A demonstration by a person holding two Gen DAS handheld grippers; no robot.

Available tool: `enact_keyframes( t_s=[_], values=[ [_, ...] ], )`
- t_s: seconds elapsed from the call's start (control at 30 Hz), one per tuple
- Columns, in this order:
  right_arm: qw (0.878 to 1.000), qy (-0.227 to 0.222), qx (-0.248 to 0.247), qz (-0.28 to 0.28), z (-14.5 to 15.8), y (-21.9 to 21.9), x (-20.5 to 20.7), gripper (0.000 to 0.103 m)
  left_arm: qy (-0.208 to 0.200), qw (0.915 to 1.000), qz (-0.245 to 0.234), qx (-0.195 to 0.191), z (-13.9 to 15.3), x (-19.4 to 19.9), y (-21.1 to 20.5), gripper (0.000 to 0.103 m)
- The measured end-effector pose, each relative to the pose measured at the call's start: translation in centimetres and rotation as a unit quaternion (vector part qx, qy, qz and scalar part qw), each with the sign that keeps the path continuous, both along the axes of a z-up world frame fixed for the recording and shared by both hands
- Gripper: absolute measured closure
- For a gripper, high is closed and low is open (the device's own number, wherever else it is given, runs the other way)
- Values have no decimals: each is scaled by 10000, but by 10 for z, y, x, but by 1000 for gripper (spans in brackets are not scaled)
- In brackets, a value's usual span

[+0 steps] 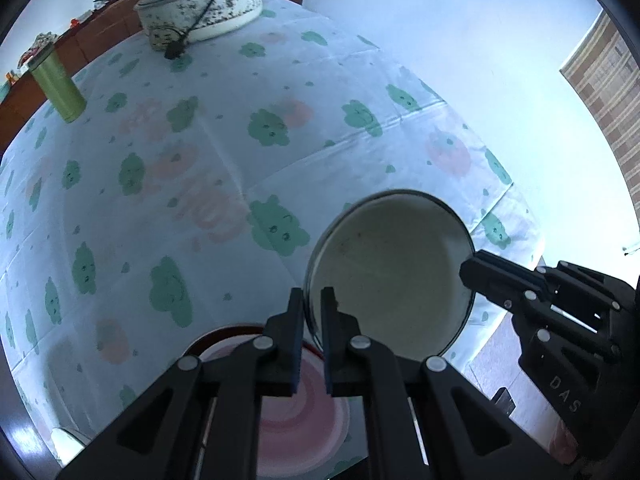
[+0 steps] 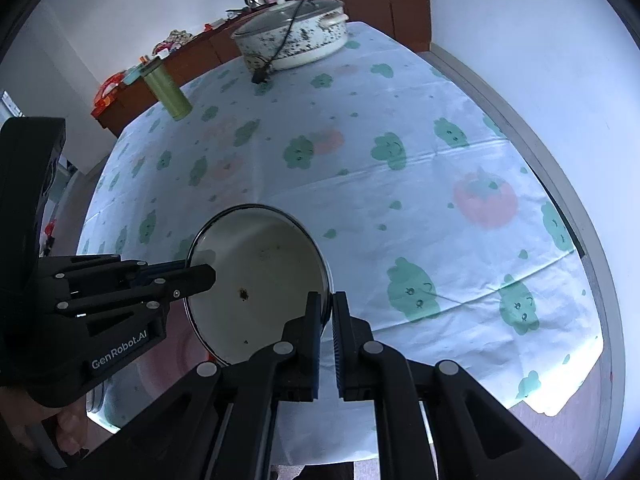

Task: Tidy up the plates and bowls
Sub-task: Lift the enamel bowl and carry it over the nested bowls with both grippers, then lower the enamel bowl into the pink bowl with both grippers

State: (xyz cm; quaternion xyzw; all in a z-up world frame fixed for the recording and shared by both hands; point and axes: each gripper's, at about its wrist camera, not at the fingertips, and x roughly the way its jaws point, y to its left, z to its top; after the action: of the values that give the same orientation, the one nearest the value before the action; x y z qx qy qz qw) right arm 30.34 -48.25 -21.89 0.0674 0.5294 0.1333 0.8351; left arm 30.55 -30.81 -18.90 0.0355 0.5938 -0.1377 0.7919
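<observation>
A white enamel bowl with a dark rim is held tilted in the air by both grippers, above the table's near edge. My left gripper is shut on its left rim. My right gripper is shut on its right rim; the bowl shows some dark specks inside. Under the bowl, a pink plate with a red rim lies on the table. The right gripper appears in the left wrist view, and the left one in the right wrist view.
The table has a light cloth with green and pink prints. A speckled lidded pot with a black cord stands at the far end. A green cylindrical flask stands at the far left. A wooden sideboard with bottles lies behind.
</observation>
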Motion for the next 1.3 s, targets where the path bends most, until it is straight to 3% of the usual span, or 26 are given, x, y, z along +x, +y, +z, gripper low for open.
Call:
enact_keyframes(
  t_s=[0.53, 1.3],
  values=[
    [9992, -200, 47, 347, 25, 41, -12, 97, -189, 9994, 295, -24, 24, -21, 45, 99],
    [9971, -88, 33, 751, 27, 88, -30, 97, -138, 9982, 585, -1, 23, -45, 89, 99]
  ],
)
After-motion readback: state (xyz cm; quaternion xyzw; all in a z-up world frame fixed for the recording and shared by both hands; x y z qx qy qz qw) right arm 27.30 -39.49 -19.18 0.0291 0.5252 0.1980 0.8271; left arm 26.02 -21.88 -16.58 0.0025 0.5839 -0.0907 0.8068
